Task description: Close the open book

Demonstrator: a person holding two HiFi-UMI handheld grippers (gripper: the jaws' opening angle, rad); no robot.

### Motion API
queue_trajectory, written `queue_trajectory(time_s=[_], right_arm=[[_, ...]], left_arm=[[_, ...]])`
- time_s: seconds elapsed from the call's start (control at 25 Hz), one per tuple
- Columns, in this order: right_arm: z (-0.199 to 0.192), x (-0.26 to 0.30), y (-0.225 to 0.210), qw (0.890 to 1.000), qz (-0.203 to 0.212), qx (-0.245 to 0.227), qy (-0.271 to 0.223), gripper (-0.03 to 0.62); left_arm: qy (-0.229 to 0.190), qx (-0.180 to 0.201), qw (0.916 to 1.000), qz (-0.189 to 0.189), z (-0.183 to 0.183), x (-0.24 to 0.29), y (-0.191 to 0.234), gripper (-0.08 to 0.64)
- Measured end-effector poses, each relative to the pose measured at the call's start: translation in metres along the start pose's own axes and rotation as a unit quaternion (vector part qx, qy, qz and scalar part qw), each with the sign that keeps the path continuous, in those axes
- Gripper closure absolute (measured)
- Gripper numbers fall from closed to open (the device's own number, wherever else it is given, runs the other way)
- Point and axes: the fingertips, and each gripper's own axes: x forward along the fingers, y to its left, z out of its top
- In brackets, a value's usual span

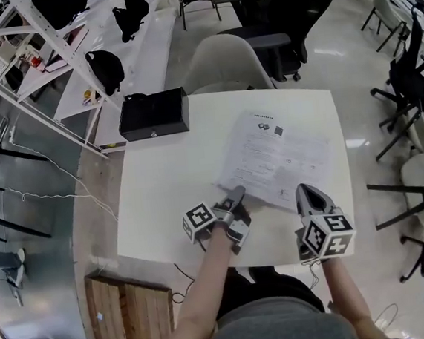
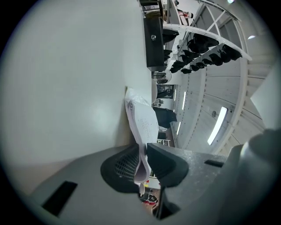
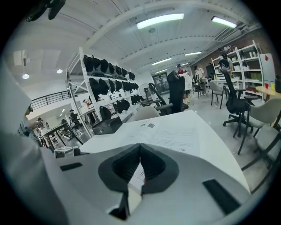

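Book open flat on desk, right of centre. Left gripper at book's near-left corner, fingers clenched on lifted page. Right gripper at near-right edge, fingers pressed together, nothing seen between. Black box on far-left desk corner, well apart from book. Chair beyond desk.

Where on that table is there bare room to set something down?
Bare: left half of the table, between the black box and the near edge, left of the book. Crowded: the book's near edge, where the left gripper pinches a page beside the right gripper.
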Motion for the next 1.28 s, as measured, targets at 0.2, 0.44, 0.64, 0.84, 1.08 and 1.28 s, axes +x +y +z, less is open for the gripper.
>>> queue_trajectory(time_s=[0.2, 0.44, 0.64, 0.84, 1.08, 1.28], right_arm=[[-0.001, -0.001, 0.001, 1.000, -0.004, -0.001, 0.001, 0.588], [-0.001, -0.003, 0.002, 1.000, -0.012, 0.000, -0.001, 0.588], [-0.002, -0.005, 0.003, 1.000, -0.021, 0.004, -0.004, 0.588], [-0.005, -0.010, 0.000, 0.999, -0.035, 0.008, -0.008, 0.588], [-0.006, -0.020, -0.004, 0.998, -0.054, 0.017, -0.017, 0.588], [-0.010, -0.030, -0.010, 0.997, -0.072, 0.026, -0.022, 0.588]], left_arm=[[0.002, 0.019, 0.9998, -0.004, 0.001, -0.001, -0.004, 0.517], [0.019, 0.059, 0.9978, -0.020, -0.002, -0.003, -0.015, 0.531], [0.036, 0.106, 0.9934, -0.024, -0.004, -0.003, -0.026, 0.534], [0.055, 0.148, 0.9872, -0.028, -0.010, -0.003, -0.037, 0.537], [0.063, 0.208, 0.9761, -0.016, -0.017, -0.002, -0.045, 0.538], [0.082, 0.265, 0.9608, -0.015, -0.027, 0.002, -0.054, 0.538]])
